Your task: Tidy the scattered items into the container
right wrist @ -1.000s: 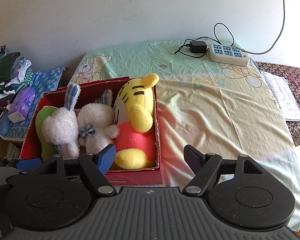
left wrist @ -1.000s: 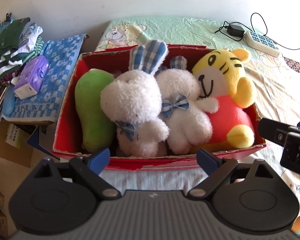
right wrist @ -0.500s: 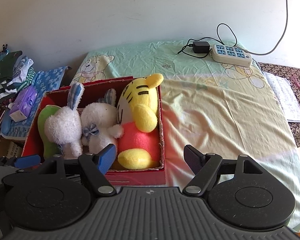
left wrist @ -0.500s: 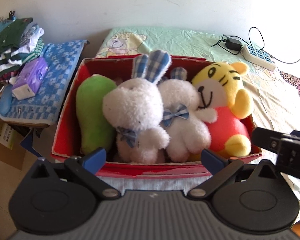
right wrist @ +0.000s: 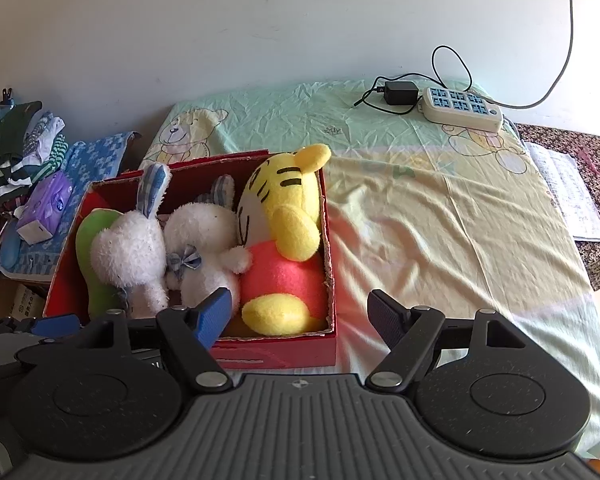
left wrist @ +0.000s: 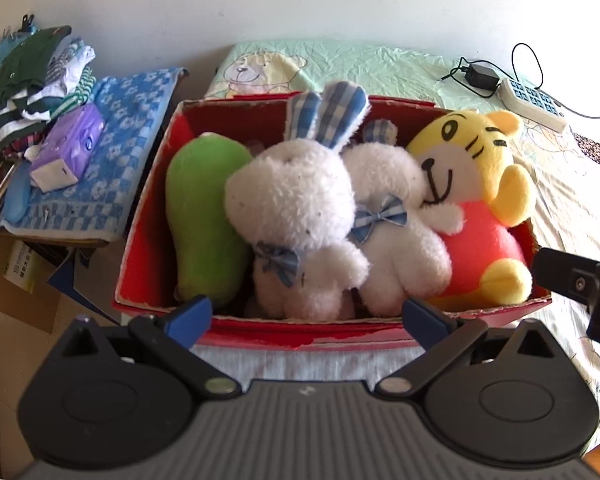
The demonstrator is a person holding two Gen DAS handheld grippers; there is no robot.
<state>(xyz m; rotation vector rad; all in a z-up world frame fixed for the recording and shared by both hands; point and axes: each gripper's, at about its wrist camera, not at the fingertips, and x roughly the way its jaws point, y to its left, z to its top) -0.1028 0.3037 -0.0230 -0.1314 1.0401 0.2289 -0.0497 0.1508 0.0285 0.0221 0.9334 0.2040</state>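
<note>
A red cardboard box (left wrist: 300,340) on the bed holds a green plush (left wrist: 204,216), two white rabbits (left wrist: 296,208) (left wrist: 388,200) and a yellow tiger (left wrist: 472,172), packed side by side. My left gripper (left wrist: 306,314) hovers open just in front of the box's near wall, with nothing between its blue pads. My right gripper (right wrist: 300,312) stands open over the box's (right wrist: 284,354) front right corner, also empty. The tiger (right wrist: 288,196) leans on the right wall, and the rabbit (right wrist: 132,248) is left of it.
A white power strip (right wrist: 462,110) and black charger (right wrist: 400,92) lie at the far end of the bear-print sheet (right wrist: 440,220). Papers (right wrist: 568,192) lie to the right. A purple tissue pack (left wrist: 70,144), blue towel (left wrist: 120,152) and folded clothes (left wrist: 32,76) sit left of the box.
My left gripper's jaws have spread a little wider and it has drawn slightly back from the box. The toys and my right gripper have stayed put.
</note>
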